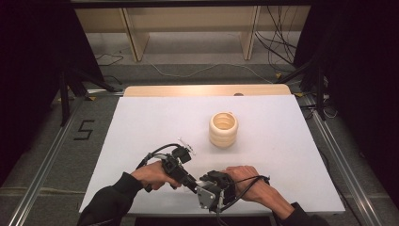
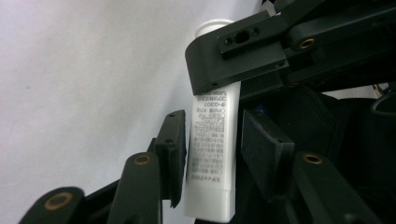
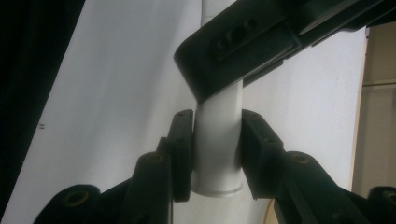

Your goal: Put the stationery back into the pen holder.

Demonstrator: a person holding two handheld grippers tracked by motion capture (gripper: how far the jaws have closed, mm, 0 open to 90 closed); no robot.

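Note:
A white tube (image 2: 210, 154) with small grey print stands between the pads of my left gripper (image 2: 212, 121), which press on both its sides. Higher up the tube, a black finger (image 2: 233, 56) of the other gripper crosses it. My right gripper (image 3: 215, 116) is shut on the tube's smooth round end (image 3: 217, 154), with the left gripper's finger (image 3: 233, 51) lying across above. In the high view the left gripper (image 1: 193, 182) and right gripper (image 1: 204, 182) meet tip to tip near the table's front edge, and they hide the tube.
A cream ribbed cup (image 1: 223, 129) stands upright at the middle of the white table (image 1: 282, 141). A small white object (image 1: 185, 143) lies just beyond the left hand. Wooden shelf legs and cables sit on the floor behind the table.

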